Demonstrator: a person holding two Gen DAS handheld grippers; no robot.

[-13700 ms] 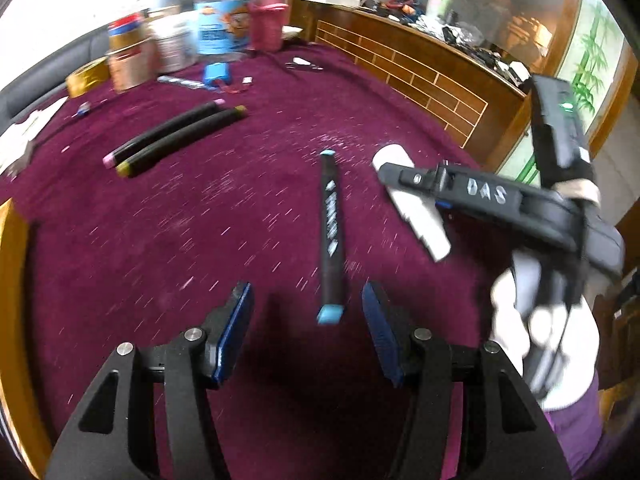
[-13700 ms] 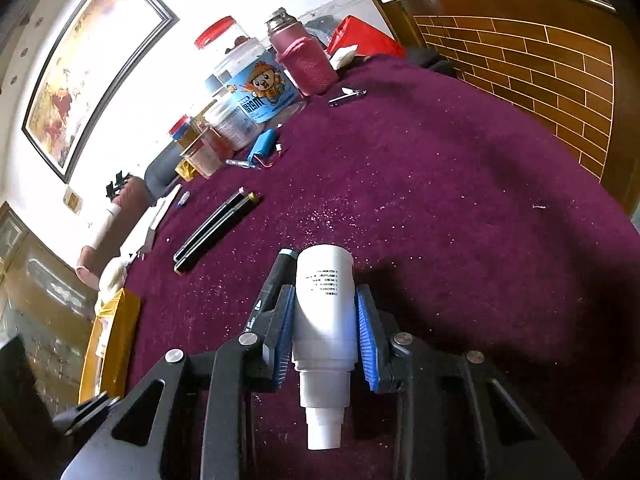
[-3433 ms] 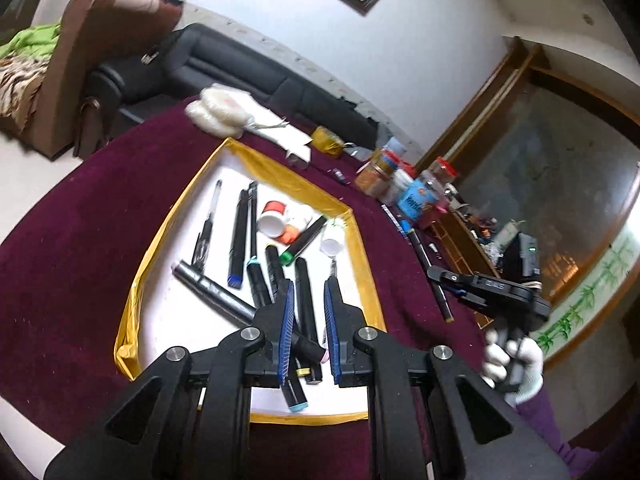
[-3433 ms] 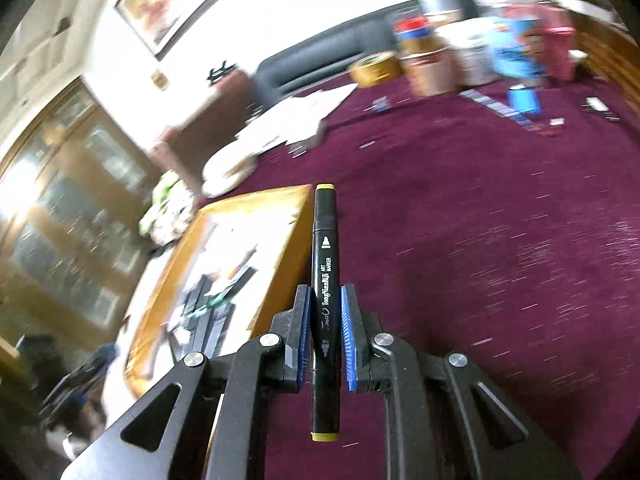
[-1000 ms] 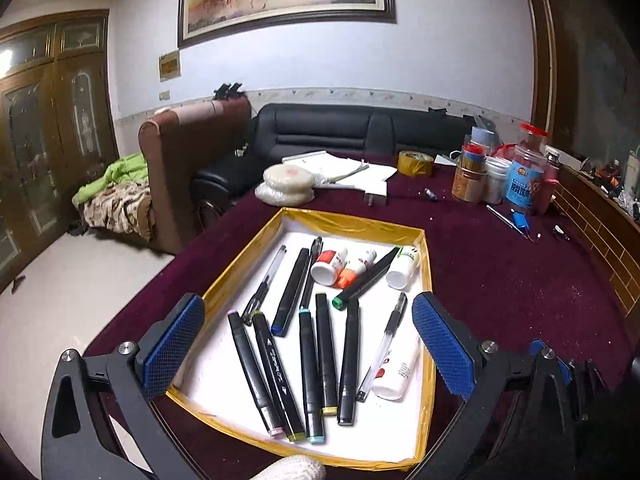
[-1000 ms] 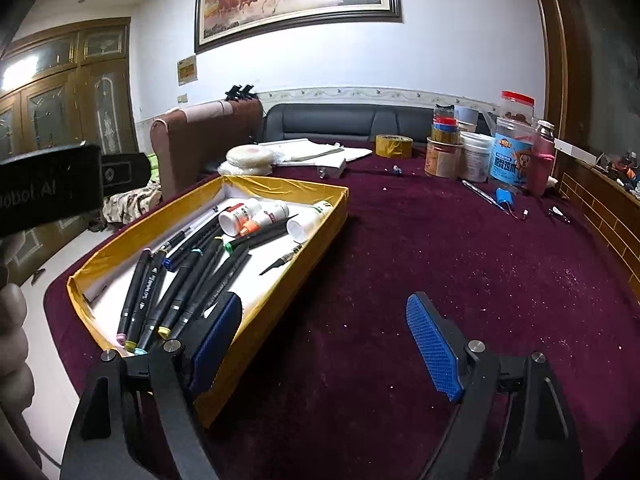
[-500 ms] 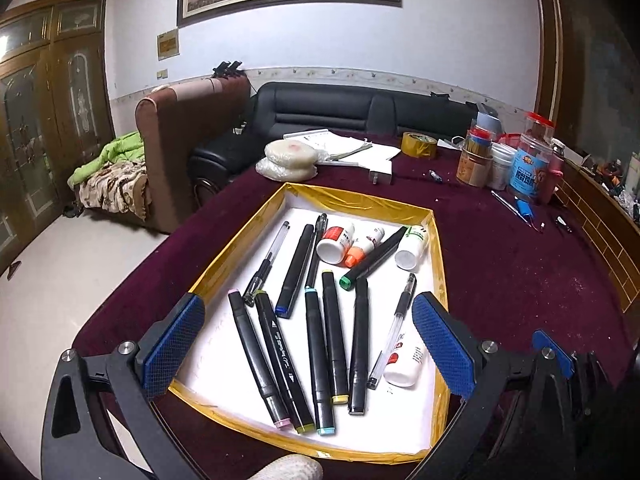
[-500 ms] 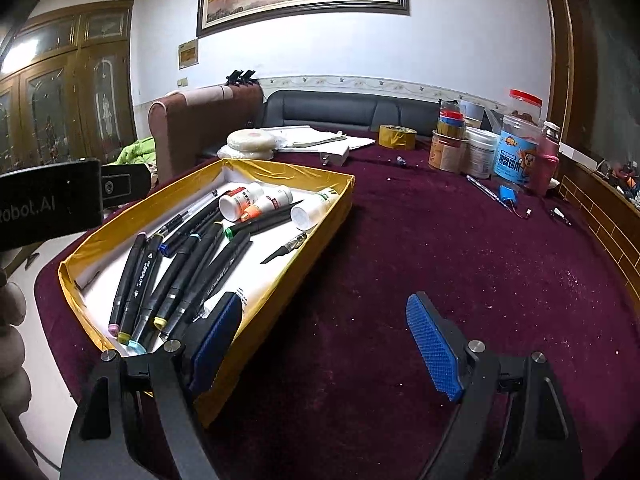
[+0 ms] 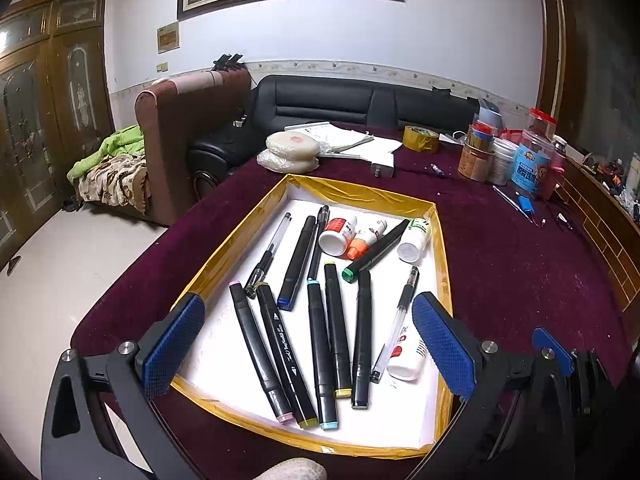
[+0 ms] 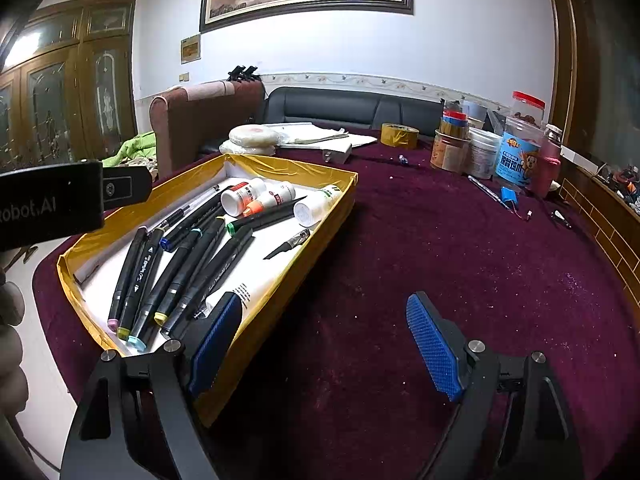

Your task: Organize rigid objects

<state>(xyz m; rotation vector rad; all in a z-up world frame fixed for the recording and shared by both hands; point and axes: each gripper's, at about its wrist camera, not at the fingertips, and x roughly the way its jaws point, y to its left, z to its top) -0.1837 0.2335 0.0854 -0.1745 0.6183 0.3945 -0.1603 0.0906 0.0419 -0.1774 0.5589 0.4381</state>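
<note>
Hovering: left gripper (image 9: 316, 344) is hanging over the near end of the tray (image 9: 360, 194), fingers spread wide, nothing between the pads.
Right gripper (image 10: 324, 340): sitting over bare purple cloth (image 10: 460, 248) just beside the tray's right wall, fingers spread, gripping nothing.
Task items: markers (image 9: 320, 344) are lying side by side in the tray, coloured caps toward the near edge; small bottles (image 9: 338, 234) are resting near the far end, one more bottle (image 9: 406, 354) at the near right beside a clear pen (image 9: 396, 324).
Change: half a second earlier the tray was sitting slightly lower in the left view; both grippers are staying as wide as before. Seconds ago the right one was pinching a yellow-capped marker (image 9: 336, 324); it is now lying among the others.
Background: jars (image 10: 516, 152) and tape roll (image 10: 399, 135) are standing at the far side of the table.
</note>
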